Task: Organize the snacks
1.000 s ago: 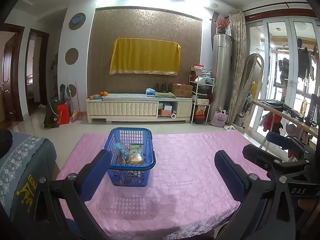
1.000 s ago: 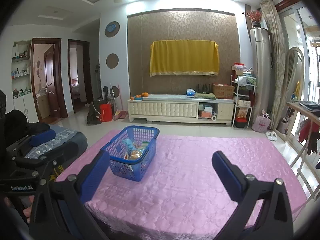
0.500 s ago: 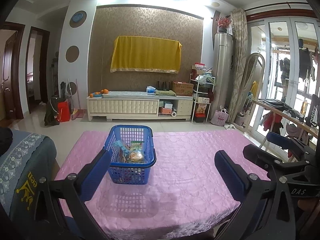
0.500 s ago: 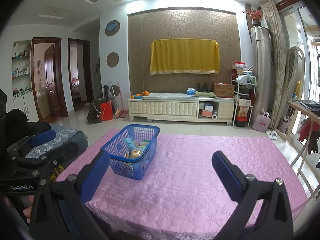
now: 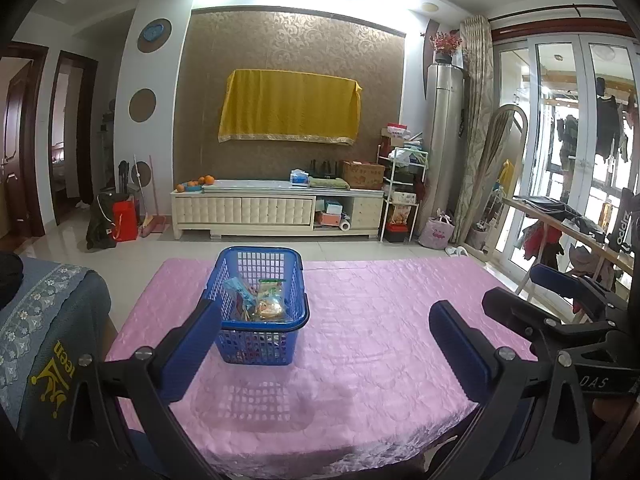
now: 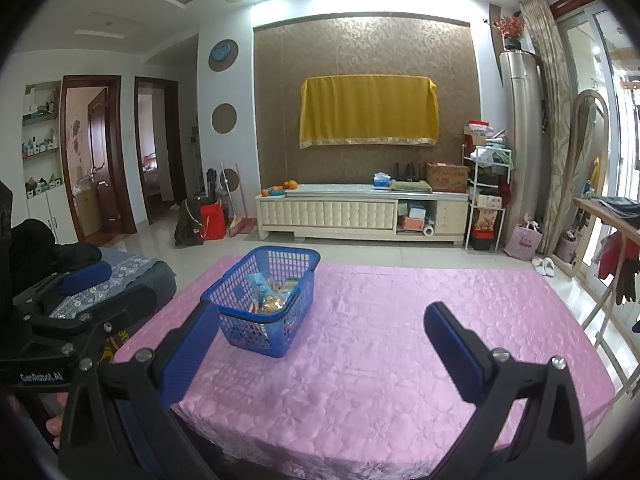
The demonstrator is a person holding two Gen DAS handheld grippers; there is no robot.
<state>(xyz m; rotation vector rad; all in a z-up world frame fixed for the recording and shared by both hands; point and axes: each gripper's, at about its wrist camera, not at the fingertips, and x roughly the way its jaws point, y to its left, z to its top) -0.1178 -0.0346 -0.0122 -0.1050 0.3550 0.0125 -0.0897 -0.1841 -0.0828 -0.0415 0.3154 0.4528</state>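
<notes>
Left gripper (image 5: 325,340): its blue-padded fingers are standing wide apart and gripping nothing; it is hovering over the near edge of the table, aimed across the room.
Right gripper (image 6: 316,344): it is likewise spread wide and carrying nothing, hanging above the near edge of the table; in the left wrist view it is showing at the right border (image 5: 560,304), beside the left one.
Basket (image 5: 262,308): a blue plastic mesh basket is sitting upright on the table, on the left half, well short of both grippers' fingertips; in the left wrist view the left finger pad is overlapping its near left corner in the picture only.
Snacks (image 5: 266,300): several packets are lying inside the basket, one light blue, one clear with orange-brown contents; the rest are too small to make out. From the right wrist view they are showing through the open top (image 6: 272,296).
Table (image 5: 380,320): it is wearing a pink quilted cloth, with the basket casting a grid shadow on the near side.
Chair (image 5: 44,340): a grey-blue cover with yellow lettering is sitting just left of the table.
Cabinet (image 5: 276,210): a low cream unit is standing against the far wall, oranges (image 5: 200,181) resting on its left end.
Yellow cloth (image 5: 290,112): it is hanging on the brown wall above the cabinet.
</notes>
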